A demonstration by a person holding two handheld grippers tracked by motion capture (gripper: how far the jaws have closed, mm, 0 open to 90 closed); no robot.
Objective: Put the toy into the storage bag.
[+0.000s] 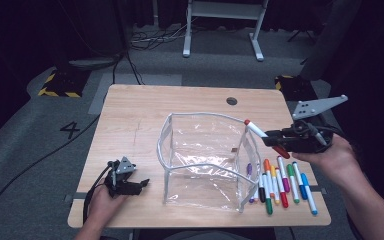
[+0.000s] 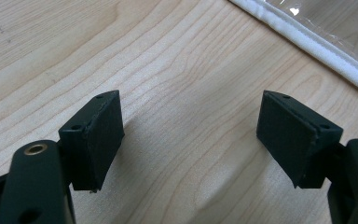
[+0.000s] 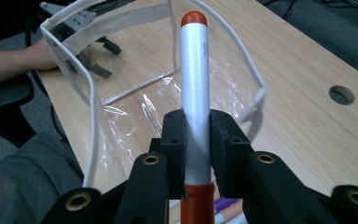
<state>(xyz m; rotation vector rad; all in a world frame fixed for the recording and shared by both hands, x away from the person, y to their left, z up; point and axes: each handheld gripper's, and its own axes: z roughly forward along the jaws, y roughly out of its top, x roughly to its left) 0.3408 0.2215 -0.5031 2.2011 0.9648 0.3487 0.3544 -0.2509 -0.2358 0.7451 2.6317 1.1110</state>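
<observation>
— Above the right rim of the clear pouch [image 1: 202, 160], what is being held?

— A red marker [image 1: 266, 136] is clamped between the pads of the right gripper [image 1: 275, 140]. A white barrel is seen, with a red cap at the lower end and a small red tip at the other, which is pointed left toward the pouch's open top. In the right gripper view, the marker [image 3: 195, 88] is gripped about its lower barrel, just above the cap.

— And the pouch itself?

— It is stood open near the middle of the wooden table [image 1: 130, 110], its walls transparent and edged with white trim.

— What is lying at its right?

— A row of markers [image 1: 282, 185] is laid side by side on the near right of the table: purple, black, green, orange, red, blue among them.

— The left gripper?

— The left gripper [image 1: 142, 184] is rested on the table at the near left, apart from the pouch. Its jaws are spread fairly wide, with bare wood between them; nothing is held.
</observation>
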